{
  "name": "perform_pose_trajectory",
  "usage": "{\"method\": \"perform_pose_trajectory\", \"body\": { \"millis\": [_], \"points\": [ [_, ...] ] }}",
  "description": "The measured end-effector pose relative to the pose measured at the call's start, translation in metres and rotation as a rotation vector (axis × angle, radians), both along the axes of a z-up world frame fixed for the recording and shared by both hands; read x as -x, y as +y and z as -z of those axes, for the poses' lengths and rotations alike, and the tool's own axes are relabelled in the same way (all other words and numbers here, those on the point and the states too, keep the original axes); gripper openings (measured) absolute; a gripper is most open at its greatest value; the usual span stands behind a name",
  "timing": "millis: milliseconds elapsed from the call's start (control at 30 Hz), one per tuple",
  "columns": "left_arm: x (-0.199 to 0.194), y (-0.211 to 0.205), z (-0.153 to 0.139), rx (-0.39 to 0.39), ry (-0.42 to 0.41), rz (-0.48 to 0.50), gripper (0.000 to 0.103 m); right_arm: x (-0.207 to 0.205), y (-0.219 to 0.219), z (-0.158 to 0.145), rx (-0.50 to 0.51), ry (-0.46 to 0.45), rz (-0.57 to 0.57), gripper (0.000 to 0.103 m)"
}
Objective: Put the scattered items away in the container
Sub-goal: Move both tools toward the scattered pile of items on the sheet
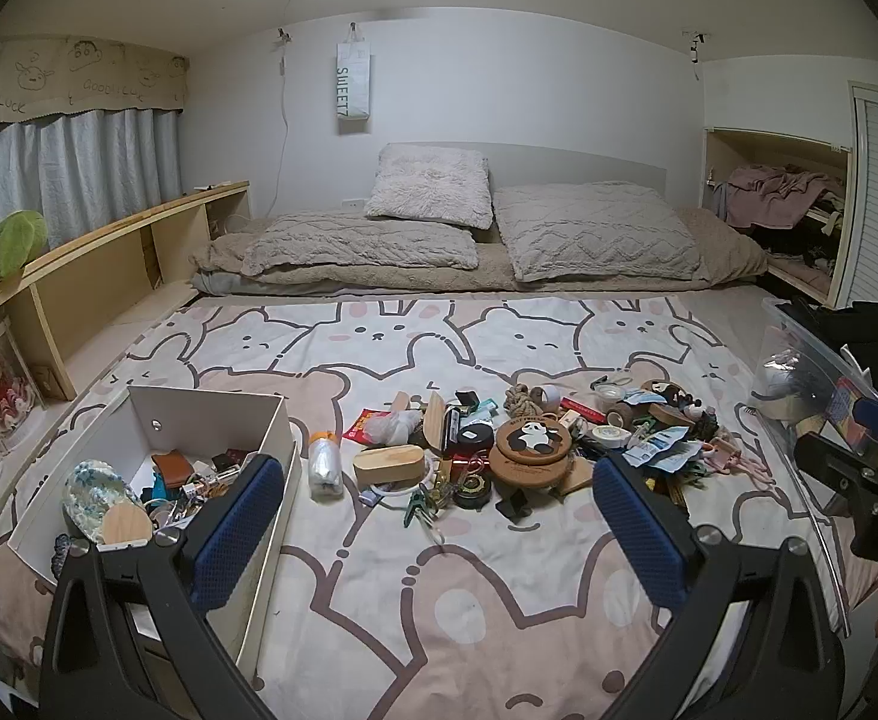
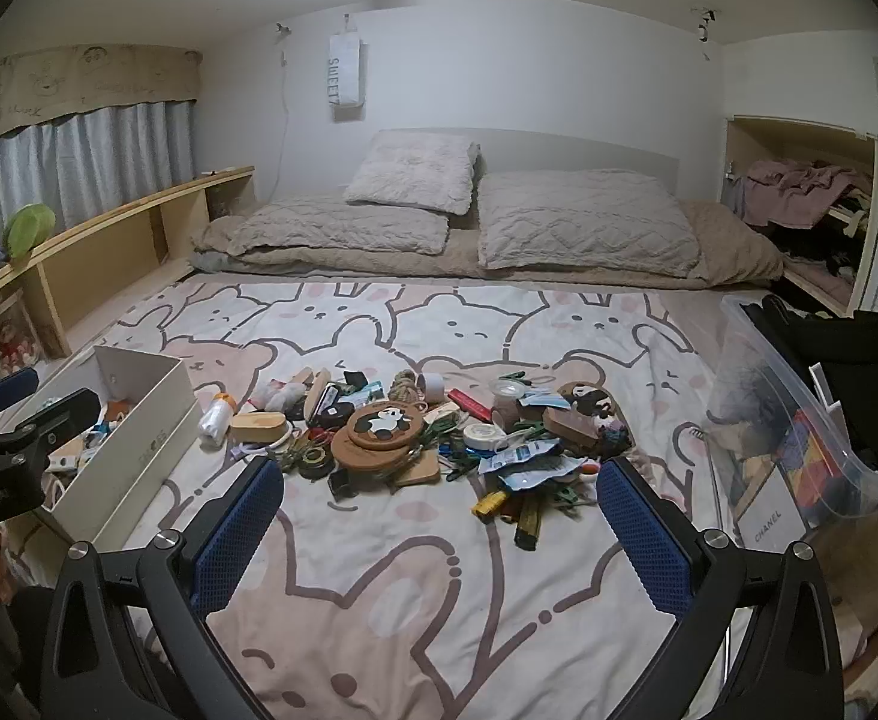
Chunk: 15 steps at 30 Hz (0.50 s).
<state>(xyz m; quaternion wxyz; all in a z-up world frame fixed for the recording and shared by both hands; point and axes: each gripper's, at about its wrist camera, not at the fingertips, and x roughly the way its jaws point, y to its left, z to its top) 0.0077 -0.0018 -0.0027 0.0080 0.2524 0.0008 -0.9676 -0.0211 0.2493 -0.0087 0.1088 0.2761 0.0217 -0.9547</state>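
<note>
A heap of small items lies on the bunny-print bedspread (image 1: 439,600): round panda coasters (image 1: 534,440) (image 2: 384,423), a wooden oval box (image 1: 390,464) (image 2: 257,425), tape rolls, clips, packets. A white open box (image 1: 211,414) (image 2: 139,414) at the left holds several items. My left gripper (image 1: 439,528) hovers open in front of the heap, its left finger over the box's right wall. My right gripper (image 2: 439,534) is open too, nothing between its blue pads, short of the heap. Each gripper shows at the other view's edge.
A clear plastic bin (image 2: 799,420) (image 1: 811,372) with mixed contents stands at the right of the bed. Pillows (image 1: 595,228) and a folded blanket lie at the head. A wooden shelf (image 1: 109,264) runs along the left side; an alcove with clothes (image 1: 781,192) is at the right.
</note>
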Motion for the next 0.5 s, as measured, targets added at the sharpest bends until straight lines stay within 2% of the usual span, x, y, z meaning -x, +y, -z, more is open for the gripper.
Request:
{"method": "perform_pose_trajectory", "body": {
  "millis": [500],
  "points": [
    [0.0002,-0.0003,0.0002,0.001,-0.003,0.001,0.103,-0.0015,-0.0018,-0.0003,0.003,0.002,-0.003,0.103]
  ]
}}
